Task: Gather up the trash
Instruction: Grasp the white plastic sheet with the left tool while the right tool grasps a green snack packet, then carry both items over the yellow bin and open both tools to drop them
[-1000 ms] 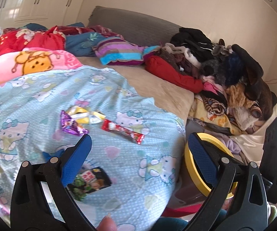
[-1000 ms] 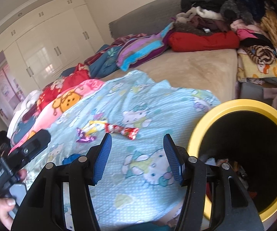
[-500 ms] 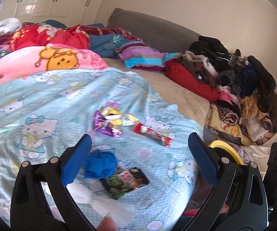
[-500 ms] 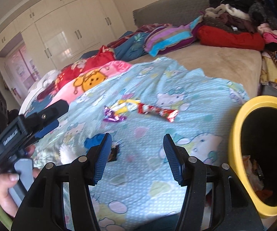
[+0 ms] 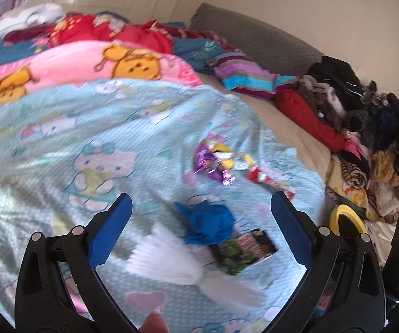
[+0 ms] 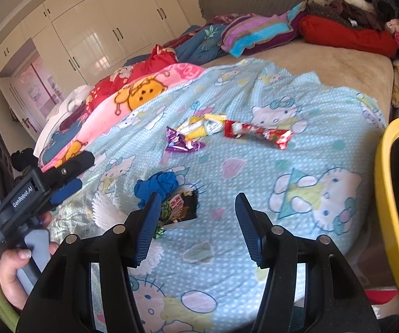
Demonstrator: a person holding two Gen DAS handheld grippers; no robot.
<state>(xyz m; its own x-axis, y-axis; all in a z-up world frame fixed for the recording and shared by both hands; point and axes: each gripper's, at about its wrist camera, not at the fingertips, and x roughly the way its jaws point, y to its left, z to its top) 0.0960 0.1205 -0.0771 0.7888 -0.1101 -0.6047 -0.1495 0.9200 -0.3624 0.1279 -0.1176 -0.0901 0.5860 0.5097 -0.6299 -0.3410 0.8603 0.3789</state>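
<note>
hovering at the near left, wide open and gripping nothing: left gripper [image 5: 201,227], with the trash lying straight ahead between its blue pads. lying nearest and slightly left: a white pleated paper fan [image 5: 169,255], soft-edged and ribbed, long axis running left-to-right toward the near side. sitting just beyond it: a crumpled blue wad [image 5: 207,222], rumpled, looking soft, overlapping the far-left corner of a flat glossy black-and-green snack packet [image 5: 245,249], lying diagonally. resting farther off on the hello kitty blanket [image 5: 60,144]: a crinkly purple foil wrapper [image 6: 181,141], a yellow-and-white wrapper [image 6: 202,126] touching it, then a long red wrapper [image 6: 257,133] stretching rightward. hanging to the right, jaws also spread and empty: right gripper [image 6: 198,222], with the snack packet showing just beside its left pad. judging the left gripper nearer the fan and the blue wad, the right no farther from the packet. standing at the far right, off the bed edge: a yellow-rimmed bin [image 6: 385,194], round, smooth plastic, dark inside.
</note>
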